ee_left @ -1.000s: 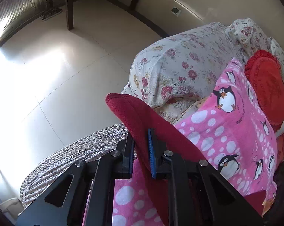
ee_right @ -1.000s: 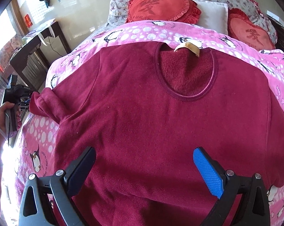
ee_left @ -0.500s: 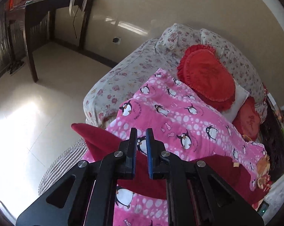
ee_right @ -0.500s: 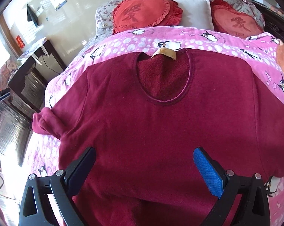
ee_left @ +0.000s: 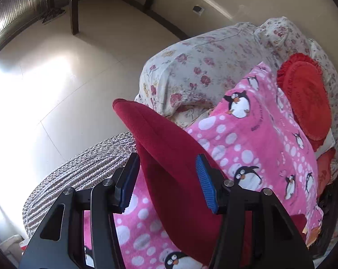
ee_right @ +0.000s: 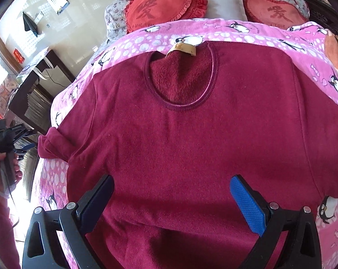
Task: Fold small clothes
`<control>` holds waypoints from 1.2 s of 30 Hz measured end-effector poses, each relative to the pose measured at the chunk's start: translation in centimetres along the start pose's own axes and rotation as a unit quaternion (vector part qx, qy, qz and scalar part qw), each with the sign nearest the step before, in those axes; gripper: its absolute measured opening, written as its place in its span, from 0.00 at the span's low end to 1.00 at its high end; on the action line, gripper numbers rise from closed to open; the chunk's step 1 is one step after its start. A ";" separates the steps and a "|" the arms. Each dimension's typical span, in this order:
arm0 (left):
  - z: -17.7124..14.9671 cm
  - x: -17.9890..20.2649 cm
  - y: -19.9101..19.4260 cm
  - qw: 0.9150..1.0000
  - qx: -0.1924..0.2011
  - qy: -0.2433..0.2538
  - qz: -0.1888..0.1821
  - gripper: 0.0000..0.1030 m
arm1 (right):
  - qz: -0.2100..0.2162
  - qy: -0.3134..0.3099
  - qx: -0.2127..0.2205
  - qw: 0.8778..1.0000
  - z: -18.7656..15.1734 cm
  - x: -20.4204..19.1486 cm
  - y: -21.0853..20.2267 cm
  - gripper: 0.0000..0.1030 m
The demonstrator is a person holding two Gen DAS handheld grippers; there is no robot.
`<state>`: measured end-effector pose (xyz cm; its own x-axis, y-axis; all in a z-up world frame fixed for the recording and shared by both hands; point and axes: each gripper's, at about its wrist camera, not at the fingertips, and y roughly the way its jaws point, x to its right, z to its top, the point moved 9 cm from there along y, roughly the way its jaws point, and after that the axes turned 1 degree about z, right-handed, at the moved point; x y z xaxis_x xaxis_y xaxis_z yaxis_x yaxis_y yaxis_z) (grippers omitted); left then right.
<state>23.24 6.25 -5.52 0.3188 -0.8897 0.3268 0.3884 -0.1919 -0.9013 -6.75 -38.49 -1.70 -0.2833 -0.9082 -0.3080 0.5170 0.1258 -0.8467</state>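
A dark red fleece top (ee_right: 191, 139) lies front up on a pink penguin blanket (ee_right: 269, 35), neck hole away from me. Its left sleeve (ee_right: 54, 145) is bunched at the blanket's left edge. My right gripper (ee_right: 172, 204) is open, hovering over the top's lower half. My left gripper (ee_left: 166, 181) is open, and the sleeve (ee_left: 169, 157) lies between its spread jaws without being pinched. The left gripper also shows in the right wrist view (ee_right: 23, 139), held in a hand just left of the bunched sleeve.
Two red heart cushions (ee_right: 162, 6) and a white pillow (ee_right: 222, 2) lie at the head of the floral sofa (ee_left: 202, 67). A knitted grey throw (ee_left: 86, 168) hangs at the left edge. A dark wooden table (ee_right: 32, 89) stands on the tiled floor (ee_left: 68, 78).
My left gripper was shut on the sleeve and has opened; the sleeve now lies loose between its jaws. The right gripper stayed open over the top.
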 end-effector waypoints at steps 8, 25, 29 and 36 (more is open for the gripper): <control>1.2 -0.2 3.1 1.000 0.002 0.004 0.005 0.18 | -0.006 -0.019 -0.017 1.000 -0.9 -0.1 1.2 1.00; -6.2 15.7 -21.3 0.944 0.118 0.217 -0.216 0.06 | 0.016 0.014 0.031 0.999 0.8 1.2 -2.0 1.00; -12.1 22.5 -22.4 0.920 0.090 0.275 -0.264 0.06 | 0.007 0.013 0.056 0.998 1.8 2.1 -4.2 1.00; -25.7 33.3 -18.8 0.881 0.031 0.365 -0.300 0.06 | -0.020 0.061 0.093 0.994 3.3 7.5 -7.6 1.00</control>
<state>4.37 -30.43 15.06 -0.5922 -0.6697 0.4480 0.3516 -0.7151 -0.6042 -10.16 -47.57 3.79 -0.3957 -0.8549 -0.3356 0.6405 0.0049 -0.7679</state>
